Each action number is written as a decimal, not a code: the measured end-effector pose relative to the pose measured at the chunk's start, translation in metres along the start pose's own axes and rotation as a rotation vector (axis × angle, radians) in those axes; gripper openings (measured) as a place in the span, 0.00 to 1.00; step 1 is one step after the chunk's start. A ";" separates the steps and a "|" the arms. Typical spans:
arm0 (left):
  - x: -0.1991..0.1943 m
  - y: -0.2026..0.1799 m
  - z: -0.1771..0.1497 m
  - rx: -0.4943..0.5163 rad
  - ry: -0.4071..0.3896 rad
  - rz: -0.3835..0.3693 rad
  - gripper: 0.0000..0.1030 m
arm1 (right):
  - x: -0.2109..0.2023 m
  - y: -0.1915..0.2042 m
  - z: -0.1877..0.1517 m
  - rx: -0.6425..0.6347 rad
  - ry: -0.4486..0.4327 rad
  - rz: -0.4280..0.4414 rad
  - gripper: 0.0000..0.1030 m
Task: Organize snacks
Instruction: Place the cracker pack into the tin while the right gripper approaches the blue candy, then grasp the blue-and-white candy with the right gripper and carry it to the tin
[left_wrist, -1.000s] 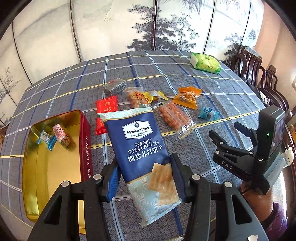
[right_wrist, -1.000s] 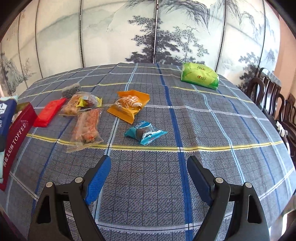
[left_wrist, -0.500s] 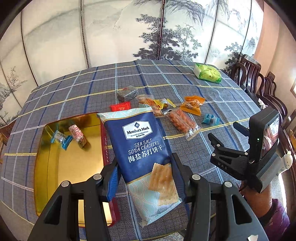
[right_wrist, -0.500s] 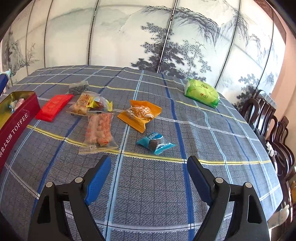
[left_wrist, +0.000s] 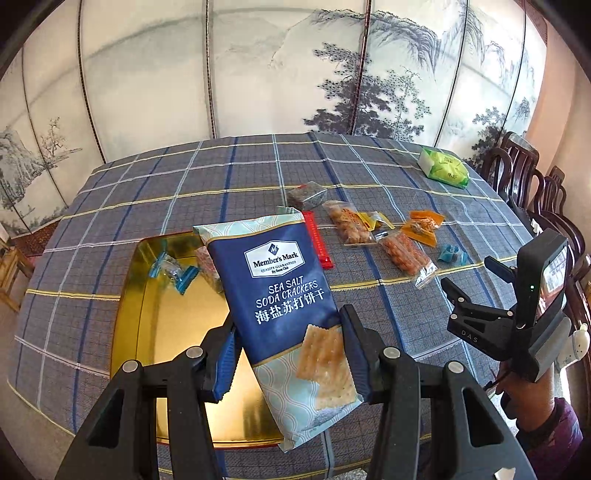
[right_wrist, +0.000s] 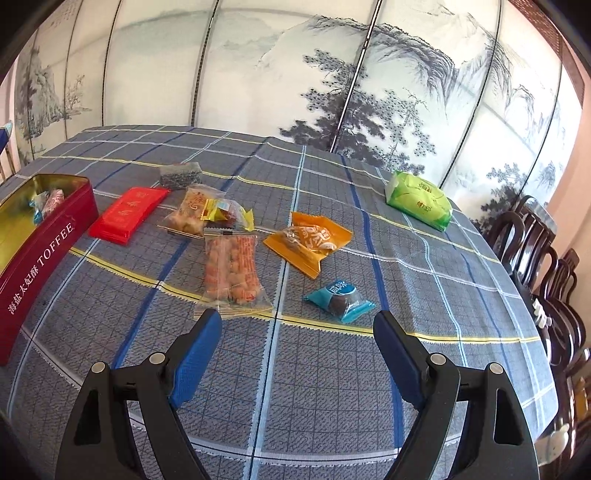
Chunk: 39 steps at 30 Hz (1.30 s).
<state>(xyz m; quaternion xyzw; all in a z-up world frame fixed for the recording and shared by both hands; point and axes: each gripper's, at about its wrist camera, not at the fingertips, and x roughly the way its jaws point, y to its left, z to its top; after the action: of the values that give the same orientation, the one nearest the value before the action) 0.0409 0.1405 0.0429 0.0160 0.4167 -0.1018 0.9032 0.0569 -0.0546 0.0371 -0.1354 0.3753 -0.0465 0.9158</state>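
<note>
Item: sea salt soda cracker bag (left_wrist: 284, 306), pinched low on its body by the left gripper (left_wrist: 291, 354), held in the air over the gold-lined toffee tin (left_wrist: 147, 332).
Tin contents: two wrapped candies.
Right gripper (right_wrist: 295, 347): jaws spread wide, holding nothing, above the plaid tablecloth (right_wrist: 332, 387).
Risks, as I judge them: the long bag may overhang the tin's rim or crush the candies; a tight squeeze could crack the crackers.
</note>
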 end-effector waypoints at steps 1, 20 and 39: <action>0.000 0.005 0.000 -0.005 0.001 0.004 0.45 | 0.001 -0.001 0.001 0.002 0.003 0.009 0.82; 0.010 0.058 -0.005 -0.112 0.023 0.018 0.09 | 0.043 -0.086 0.005 0.181 0.074 0.241 0.80; 0.002 0.062 -0.021 -0.141 0.024 0.031 0.13 | 0.094 -0.067 0.017 -0.067 0.215 0.315 0.34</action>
<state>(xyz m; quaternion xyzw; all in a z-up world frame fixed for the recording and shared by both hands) 0.0384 0.2029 0.0238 -0.0398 0.4333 -0.0581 0.8985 0.1373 -0.1330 0.0045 -0.0994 0.4888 0.0956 0.8615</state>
